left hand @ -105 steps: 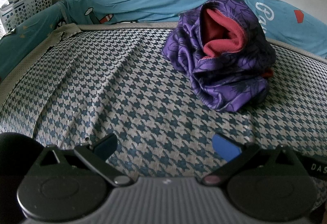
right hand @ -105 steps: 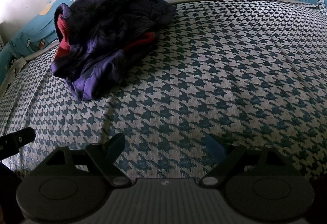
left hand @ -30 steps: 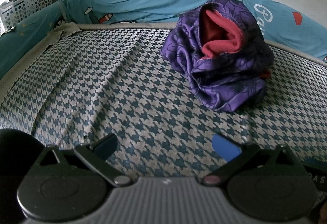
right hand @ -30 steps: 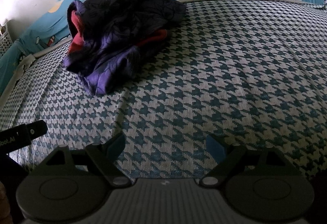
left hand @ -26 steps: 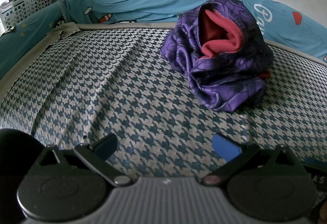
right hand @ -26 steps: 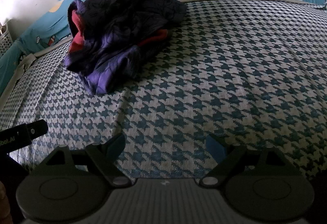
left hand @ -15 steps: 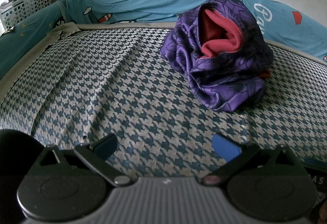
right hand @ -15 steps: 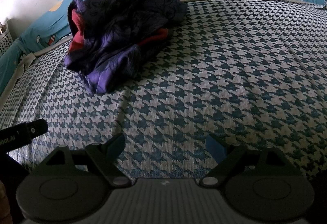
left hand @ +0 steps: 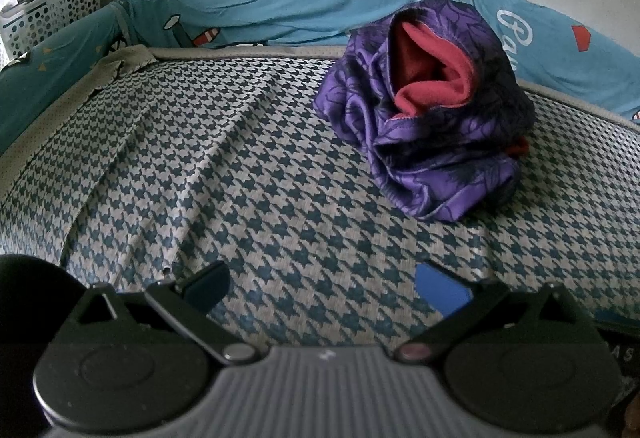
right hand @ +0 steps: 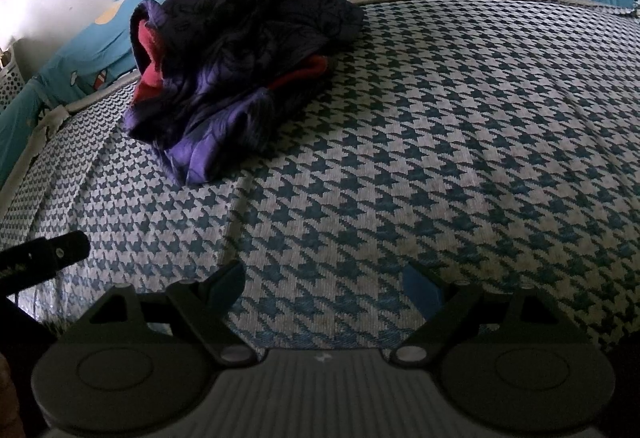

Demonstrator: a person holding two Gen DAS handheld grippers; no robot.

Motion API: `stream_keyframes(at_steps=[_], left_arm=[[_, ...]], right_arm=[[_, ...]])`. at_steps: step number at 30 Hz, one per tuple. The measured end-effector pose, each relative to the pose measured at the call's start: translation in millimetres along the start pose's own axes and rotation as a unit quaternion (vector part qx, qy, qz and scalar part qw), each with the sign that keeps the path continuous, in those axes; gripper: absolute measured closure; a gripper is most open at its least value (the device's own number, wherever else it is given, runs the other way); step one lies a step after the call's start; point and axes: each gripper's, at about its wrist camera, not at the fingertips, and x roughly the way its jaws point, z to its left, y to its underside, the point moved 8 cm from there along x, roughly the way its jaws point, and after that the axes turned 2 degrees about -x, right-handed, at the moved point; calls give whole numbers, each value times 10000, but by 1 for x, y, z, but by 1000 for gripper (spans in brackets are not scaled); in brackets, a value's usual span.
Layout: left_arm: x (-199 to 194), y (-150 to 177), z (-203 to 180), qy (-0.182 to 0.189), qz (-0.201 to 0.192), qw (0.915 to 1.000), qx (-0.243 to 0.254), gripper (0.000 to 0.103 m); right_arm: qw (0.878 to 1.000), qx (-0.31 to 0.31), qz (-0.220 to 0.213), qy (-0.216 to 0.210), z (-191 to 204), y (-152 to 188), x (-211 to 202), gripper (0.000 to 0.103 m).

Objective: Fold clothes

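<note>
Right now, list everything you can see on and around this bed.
garment: one, purple with red lining, crumpled in a heap on the mattress near the far edge
mattress: one, blue-and-white houndstooth, fills the foreground
bed sheet: one, teal with cartoon prints, bunched along the far edge against the wall
basket: one, white, perforated, far left corner, holding crumpled things
left tool: open, empty
right tool: open, empty

A bed [left hand: 248,174] with a blue-and-white houndstooth cover carries one crumpled purple garment [left hand: 428,110] with red lining, lying at its far side near the blue sheet [left hand: 280,10].
</note>
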Motion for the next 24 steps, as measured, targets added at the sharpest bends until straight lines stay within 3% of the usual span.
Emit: stream_keyframes(at_steps=[24], left_arm=[[4, -1, -1, 124, 43, 9999, -7, 0]], right_arm=[[9998, -43, -134, -111, 7, -6, -4, 16]])
